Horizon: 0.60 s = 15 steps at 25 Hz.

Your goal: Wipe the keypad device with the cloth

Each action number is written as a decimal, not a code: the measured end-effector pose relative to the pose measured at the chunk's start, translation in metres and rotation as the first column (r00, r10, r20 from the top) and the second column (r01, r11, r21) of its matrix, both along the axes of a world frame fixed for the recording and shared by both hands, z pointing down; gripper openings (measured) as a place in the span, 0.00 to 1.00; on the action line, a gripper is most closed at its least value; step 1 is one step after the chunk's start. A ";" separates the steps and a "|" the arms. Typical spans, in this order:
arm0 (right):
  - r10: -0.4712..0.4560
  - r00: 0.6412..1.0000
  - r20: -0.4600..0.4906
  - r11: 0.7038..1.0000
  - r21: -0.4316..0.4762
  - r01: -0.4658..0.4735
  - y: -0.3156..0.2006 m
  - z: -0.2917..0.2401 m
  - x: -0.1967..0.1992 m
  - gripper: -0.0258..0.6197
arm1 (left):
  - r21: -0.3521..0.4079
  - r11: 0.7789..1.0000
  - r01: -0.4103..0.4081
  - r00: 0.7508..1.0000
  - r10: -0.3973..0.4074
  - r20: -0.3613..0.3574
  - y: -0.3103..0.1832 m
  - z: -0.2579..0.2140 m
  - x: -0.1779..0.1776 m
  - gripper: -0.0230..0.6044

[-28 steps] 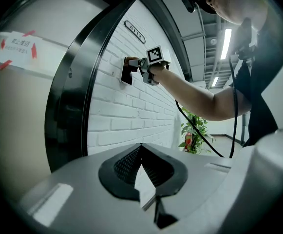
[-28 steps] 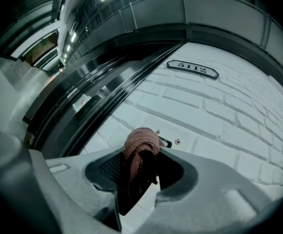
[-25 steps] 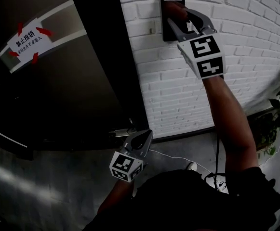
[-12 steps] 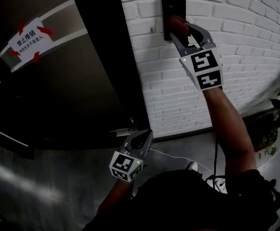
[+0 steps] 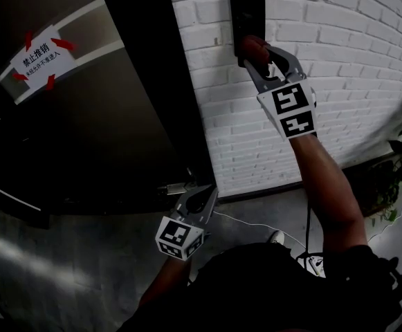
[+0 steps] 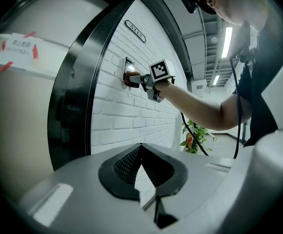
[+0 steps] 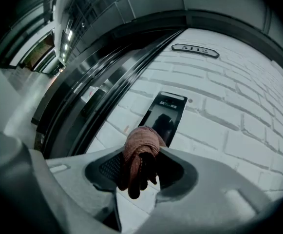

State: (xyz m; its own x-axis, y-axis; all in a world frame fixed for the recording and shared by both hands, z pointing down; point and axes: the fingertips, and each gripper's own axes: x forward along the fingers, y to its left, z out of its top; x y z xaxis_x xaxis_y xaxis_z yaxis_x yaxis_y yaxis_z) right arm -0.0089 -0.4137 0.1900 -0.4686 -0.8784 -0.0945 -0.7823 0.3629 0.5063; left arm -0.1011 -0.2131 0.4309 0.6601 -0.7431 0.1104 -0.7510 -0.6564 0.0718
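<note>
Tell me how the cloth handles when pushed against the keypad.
Likely floppy: the cloth bunches and droops from the right claw. Probably light, since a pinch holds it. Its knitted-looking surface should drag on the keypad rather than slip.

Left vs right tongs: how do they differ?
The right tongs grip a bunched reddish-brown cloth; the left tongs are shut on nothing. The right tongs are raised at the black wall-mounted keypad device; the left tongs hang low by the dark door. Both are grey and shut.
</note>
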 end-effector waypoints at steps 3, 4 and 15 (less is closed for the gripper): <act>0.000 1.000 0.001 1.000 -0.014 0.000 0.000 0.006 -0.001 0.27 | 0.003 1.000 0.000 1.000 0.000 0.000 0.000 0.000 0.000 0.06; 0.000 1.000 0.000 1.000 -0.019 0.000 0.000 0.008 -0.001 0.27 | 0.005 1.000 -0.001 1.000 0.001 0.000 0.000 -0.001 0.000 0.06; -0.010 1.000 0.004 0.995 -0.094 0.010 -0.003 0.039 0.000 0.27 | -0.001 1.000 -0.004 1.000 0.004 -0.005 0.000 -0.002 0.001 0.06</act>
